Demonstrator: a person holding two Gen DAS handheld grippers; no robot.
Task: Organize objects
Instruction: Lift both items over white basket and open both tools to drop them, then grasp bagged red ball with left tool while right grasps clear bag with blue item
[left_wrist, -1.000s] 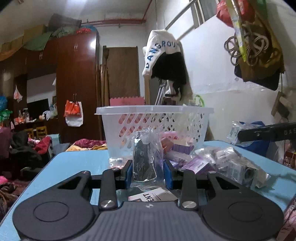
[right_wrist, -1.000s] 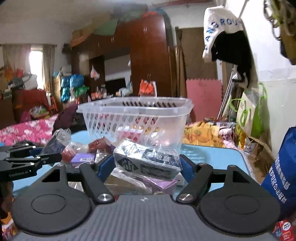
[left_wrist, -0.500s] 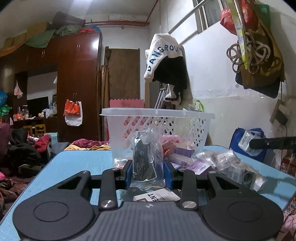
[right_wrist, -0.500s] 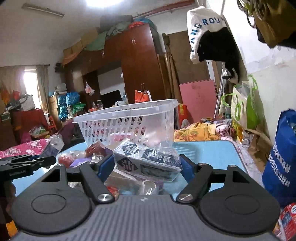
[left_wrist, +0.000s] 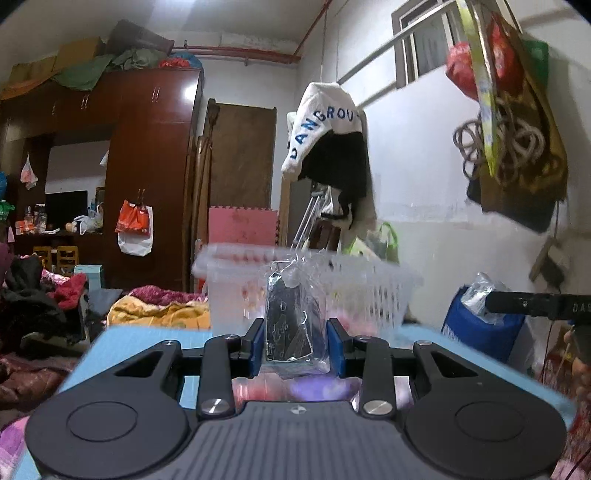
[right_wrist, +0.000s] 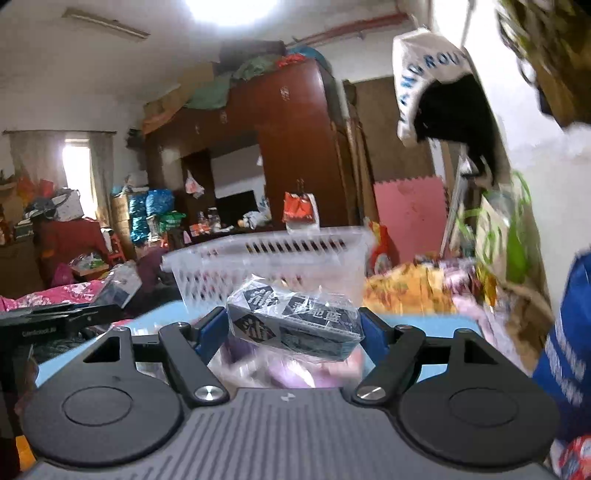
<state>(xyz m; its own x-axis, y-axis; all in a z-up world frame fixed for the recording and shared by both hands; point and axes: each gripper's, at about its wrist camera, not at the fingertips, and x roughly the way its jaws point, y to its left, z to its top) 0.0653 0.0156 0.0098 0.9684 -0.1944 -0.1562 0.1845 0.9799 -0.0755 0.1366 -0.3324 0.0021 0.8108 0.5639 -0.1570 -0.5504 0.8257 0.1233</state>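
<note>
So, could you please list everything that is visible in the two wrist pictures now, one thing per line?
wrapped packet: one, dark in clear film, upright between the left tongs' pads
wrapped box: one, dark with white print in clear film, lying crosswise between the right tongs' pads
basket: one, clear white plastic with slotted walls, on the table beyond both tongs
table: one, light blue, under the basket
loose packets: several, purple and pink, blurred, on the table under the right tongs
wardrobe: one, dark red-brown, far wall
foam mat: one, pink, leaning by the door
blue bag: one, right of the table
left tongs: closed on the packet
right tongs: closed on the box
</note>
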